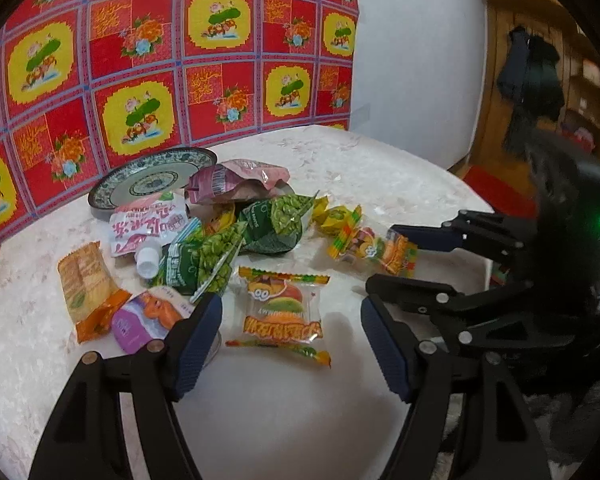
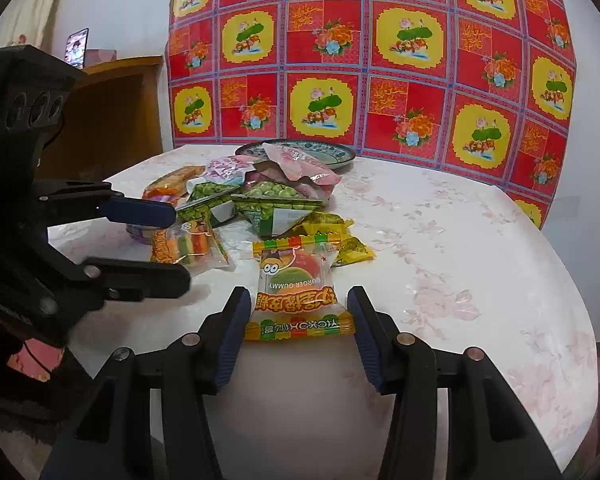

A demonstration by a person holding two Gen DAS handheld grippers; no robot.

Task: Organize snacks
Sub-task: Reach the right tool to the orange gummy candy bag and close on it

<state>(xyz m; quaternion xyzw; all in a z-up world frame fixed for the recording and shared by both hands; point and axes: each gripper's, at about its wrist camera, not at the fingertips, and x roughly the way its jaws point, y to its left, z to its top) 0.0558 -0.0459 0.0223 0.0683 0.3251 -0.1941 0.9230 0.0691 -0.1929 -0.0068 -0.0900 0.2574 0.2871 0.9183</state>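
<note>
right claw point(image 2: 298, 334) straddles the clear burger-gummy packet with orange-yellow sealed ends point(image 2: 296, 300), blue pads spread wide, not yet squeezing; packet's long axis runs away toward the blue-patterned ceramic plate point(image 2: 340, 152). left claw point(image 1: 292, 340), also agape and empty, faces a second such packet point(image 1: 282, 312).

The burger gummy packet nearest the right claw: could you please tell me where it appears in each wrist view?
Left wrist view: the burger gummy packet lies right of centre, at the tips of the right claw.
Right wrist view: it sits bottom centre, between the open fingers.
Shared landmark: the blue patterned plate behind the snack pile.
</note>
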